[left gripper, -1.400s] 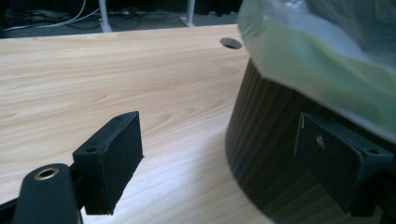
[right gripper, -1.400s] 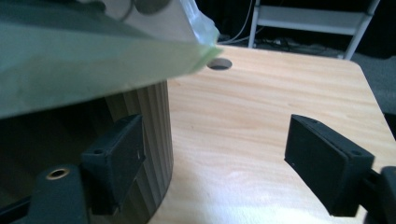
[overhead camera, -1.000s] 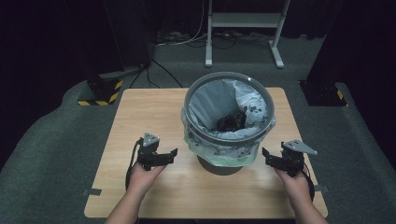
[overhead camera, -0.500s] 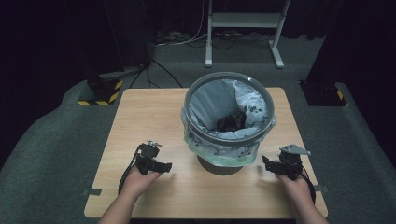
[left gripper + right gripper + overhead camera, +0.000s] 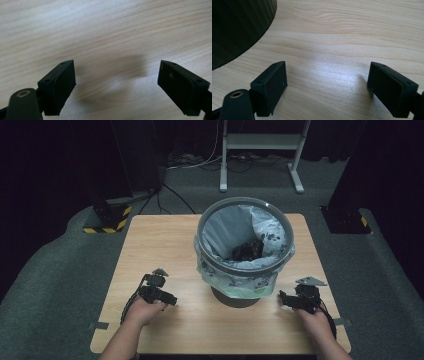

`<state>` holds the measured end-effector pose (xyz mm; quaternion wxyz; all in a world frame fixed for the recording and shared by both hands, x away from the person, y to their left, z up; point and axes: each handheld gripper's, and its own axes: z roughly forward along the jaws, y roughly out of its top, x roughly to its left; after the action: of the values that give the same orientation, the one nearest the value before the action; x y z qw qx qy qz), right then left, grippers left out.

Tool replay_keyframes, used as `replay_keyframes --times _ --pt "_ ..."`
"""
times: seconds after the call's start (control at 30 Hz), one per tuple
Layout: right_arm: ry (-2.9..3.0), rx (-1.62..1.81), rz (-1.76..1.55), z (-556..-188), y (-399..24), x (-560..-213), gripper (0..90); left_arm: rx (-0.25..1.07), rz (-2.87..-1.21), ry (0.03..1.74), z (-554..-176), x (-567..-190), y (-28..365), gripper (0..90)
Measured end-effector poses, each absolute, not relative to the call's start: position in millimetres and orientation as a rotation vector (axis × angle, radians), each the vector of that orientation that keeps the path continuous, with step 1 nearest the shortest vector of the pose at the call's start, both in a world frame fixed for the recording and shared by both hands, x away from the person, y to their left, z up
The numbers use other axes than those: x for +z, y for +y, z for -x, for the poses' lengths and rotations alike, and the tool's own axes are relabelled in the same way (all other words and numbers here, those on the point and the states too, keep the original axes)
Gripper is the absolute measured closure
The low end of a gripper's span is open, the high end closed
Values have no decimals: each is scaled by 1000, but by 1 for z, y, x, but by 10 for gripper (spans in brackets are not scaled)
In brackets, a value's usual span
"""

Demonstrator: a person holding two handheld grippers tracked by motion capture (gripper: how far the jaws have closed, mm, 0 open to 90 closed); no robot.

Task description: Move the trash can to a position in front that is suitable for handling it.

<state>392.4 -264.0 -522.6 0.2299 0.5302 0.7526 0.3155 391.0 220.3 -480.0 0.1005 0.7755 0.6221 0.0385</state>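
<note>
The bin (image 5: 243,251) with its bag (image 5: 227,227) stood on the table (image 5: 160,245) between the left gripper (image 5: 172,300) and right gripper (image 5: 281,299), both with jaws apart and empty.

I work in what looks like a lab or recording studio: black curtains (image 5: 60,165) hang all round, grey carpet (image 5: 55,285) covers the floor, cables (image 5: 200,162) trail behind, a white metal stand (image 5: 260,142) rises at the back, and hazard-striped weights (image 5: 107,222) flank my wooden table (image 5: 160,245)
</note>
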Motion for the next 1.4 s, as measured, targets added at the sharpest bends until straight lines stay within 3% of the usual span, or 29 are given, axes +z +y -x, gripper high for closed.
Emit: replay_keyframes --times 0.43,0.77,1.4 --pt "2091 881 -1429 -395 -259 -523 143 -52 -2246 1987 -406 -458 219 252" --pt "2084 882 -1436 -394 -259 -524 143 -72 -2237 2015 -414 -435 223 341" --pt "2081 889 -1437 -394 -258 -524 142 -135 -2168 2065 -422 -393 219 366"
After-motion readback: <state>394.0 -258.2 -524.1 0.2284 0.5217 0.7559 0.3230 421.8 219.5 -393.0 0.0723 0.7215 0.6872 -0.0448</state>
